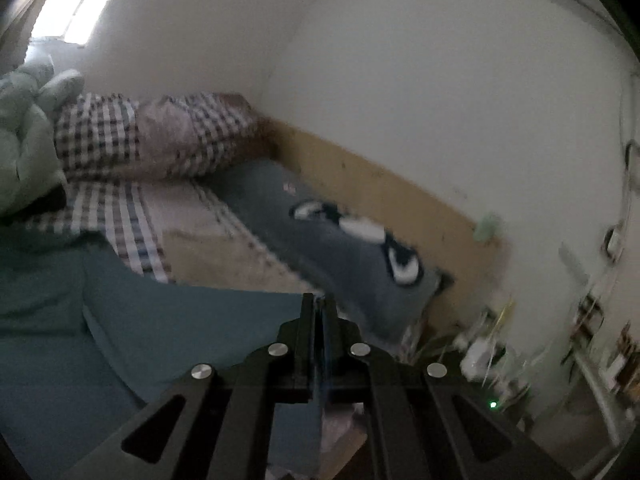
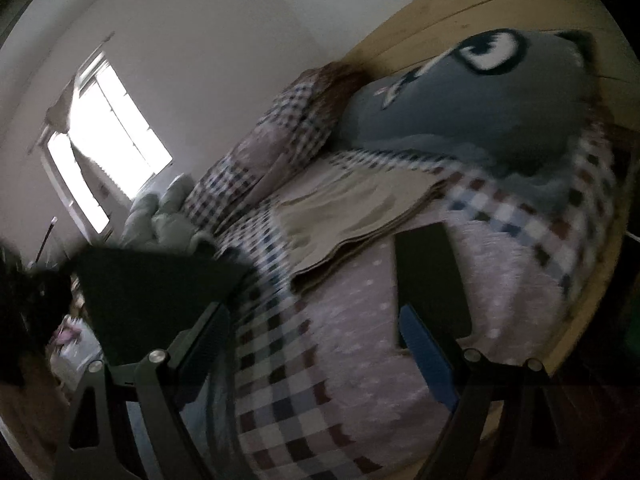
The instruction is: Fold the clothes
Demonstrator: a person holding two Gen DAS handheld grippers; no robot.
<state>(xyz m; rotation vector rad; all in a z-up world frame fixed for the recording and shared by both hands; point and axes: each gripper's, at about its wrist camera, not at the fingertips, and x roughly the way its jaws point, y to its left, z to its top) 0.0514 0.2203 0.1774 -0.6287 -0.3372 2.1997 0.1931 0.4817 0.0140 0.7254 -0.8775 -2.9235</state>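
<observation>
My left gripper (image 1: 318, 308) is shut on the edge of a teal garment (image 1: 168, 340). The garment is lifted and spreads down to the left, with more of it hanging under the jaws. A dark sheet of cloth (image 2: 160, 288) at the left of the right wrist view covers the left finger; it looks like the same garment. My right gripper (image 2: 320, 276) stands wide open above the checked bedspread (image 2: 304, 380), nothing between its fingers (image 2: 432, 280). A folded tan garment (image 2: 352, 208) lies flat on the bed just beyond it, also seen as the beige patch (image 1: 216, 248).
A grey pillow with cartoon eyes (image 1: 352, 240) leans against the wooden bed board (image 1: 400, 192). A checked pillow (image 1: 160, 136) and a mint quilt (image 1: 24, 140) lie at the far end, under the bright window (image 2: 104, 140). A cluttered stand (image 1: 500, 360) sits at the right.
</observation>
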